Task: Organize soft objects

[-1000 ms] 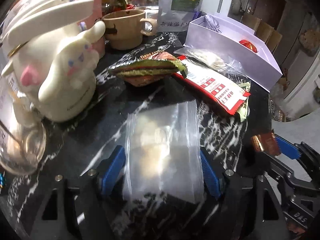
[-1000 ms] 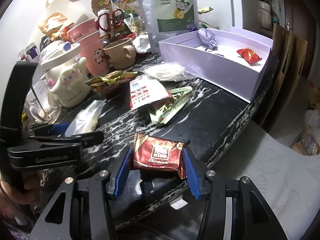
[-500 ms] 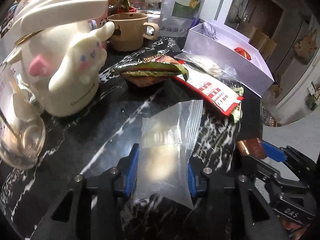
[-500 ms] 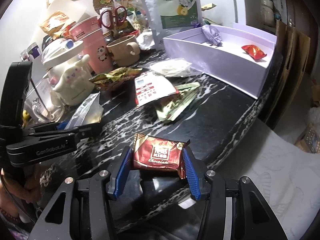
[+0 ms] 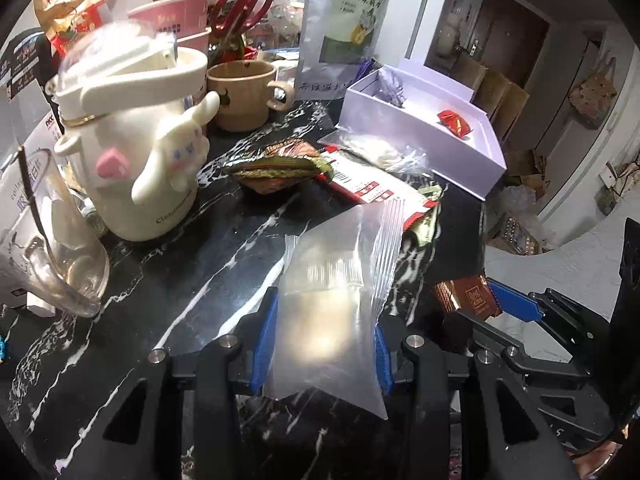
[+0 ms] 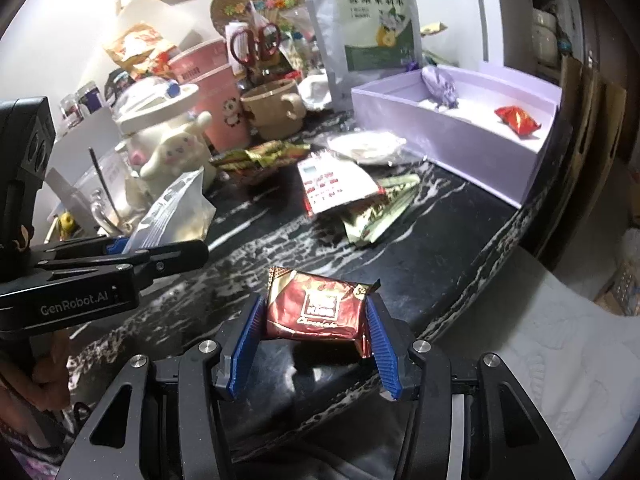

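Left wrist view: the left tongs (image 5: 322, 344) are closed on a clear zip bag (image 5: 332, 300) holding a pale soft filling, its free upper end standing toward 12 o'clock above the black marbled surface (image 5: 192, 280). Right wrist view: the right tongs (image 6: 314, 336) are closed on a red chocolate packet (image 6: 314, 308), held near the surface edge at 6 o'clock. The lilac box (image 6: 452, 136), the likely destination, sits at 1 o'clock and already contains a red candy (image 6: 516, 120) and a purple pouch (image 6: 440, 84). Risks, as judged: the slick film of the zip bag may slide through the blue pads, since the grip falls on loose plastic around the filling; the chocolate packet hangs close to the drop-off and would fall to the floor if released early; both tongs heading for the same box could collide, or sweep the red-and-white sachet (image 6: 336, 184) and green-gold wrappers (image 6: 380, 208) lying on the way. Legible writing: "Chocolate" and the number 32 on the packet; "GenRobot.AI" on the left tongs body in the right wrist view; Chinese characters on the tall silver-green pouch (image 6: 368, 20), not clearly readable; script on the white rabbit-eared mug (image 5: 140, 152), too blurred to confirm.
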`<state>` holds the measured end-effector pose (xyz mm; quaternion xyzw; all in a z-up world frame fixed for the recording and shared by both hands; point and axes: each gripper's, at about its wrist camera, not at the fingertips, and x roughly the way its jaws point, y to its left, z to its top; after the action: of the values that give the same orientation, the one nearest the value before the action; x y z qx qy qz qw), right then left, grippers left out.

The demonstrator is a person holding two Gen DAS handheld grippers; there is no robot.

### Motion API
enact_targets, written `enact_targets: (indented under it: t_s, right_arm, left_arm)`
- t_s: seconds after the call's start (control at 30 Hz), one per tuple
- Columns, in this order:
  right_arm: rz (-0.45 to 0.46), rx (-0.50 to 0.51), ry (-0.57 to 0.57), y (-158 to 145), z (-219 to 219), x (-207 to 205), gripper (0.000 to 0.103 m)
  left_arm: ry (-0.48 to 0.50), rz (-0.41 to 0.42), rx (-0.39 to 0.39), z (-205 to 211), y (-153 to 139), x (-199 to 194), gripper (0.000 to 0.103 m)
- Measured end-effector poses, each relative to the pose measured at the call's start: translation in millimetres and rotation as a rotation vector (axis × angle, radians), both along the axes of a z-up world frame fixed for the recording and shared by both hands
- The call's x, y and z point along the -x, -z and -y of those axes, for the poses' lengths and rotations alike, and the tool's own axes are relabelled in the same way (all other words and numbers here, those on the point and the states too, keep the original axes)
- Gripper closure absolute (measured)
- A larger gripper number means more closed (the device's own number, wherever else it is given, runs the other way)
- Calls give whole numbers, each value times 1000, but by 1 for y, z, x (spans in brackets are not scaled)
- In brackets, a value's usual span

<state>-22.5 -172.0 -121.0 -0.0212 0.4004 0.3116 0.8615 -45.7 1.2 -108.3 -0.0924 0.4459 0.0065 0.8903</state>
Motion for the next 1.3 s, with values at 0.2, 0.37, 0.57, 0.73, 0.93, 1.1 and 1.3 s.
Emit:
enact_targets:
  t_s: [0.2,0.37,0.57,0.73,0.93,1.1,1.3]
  right_arm:
    - [32,-48,6,-22,10,9,52]
    - [89,-57,14,-44,18,16,52]
    - [160,-73,43,-79,36,20,52]
    - [226,-69,80,-107,53,14,52]
    - [302,-71,135,-134,74,-7,52]
    - [352,-76,161,-154,88,-32,52]
    - [384,-70,162,-173,95,-68,52]
  left_arm:
    - [28,53,-13,8,-20,4,62]
    - [67,113,-7,17,-42,4,62]
    - [132,212,-3,34,-76,-3,62]
    - [188,291,-18,49,-101,-17,62]
    - [253,370,-42,70,-130,-42,62]
    - [296,418,-52,86,-149,-69,62]
    - [335,450,-79,103,-162,-114,62]
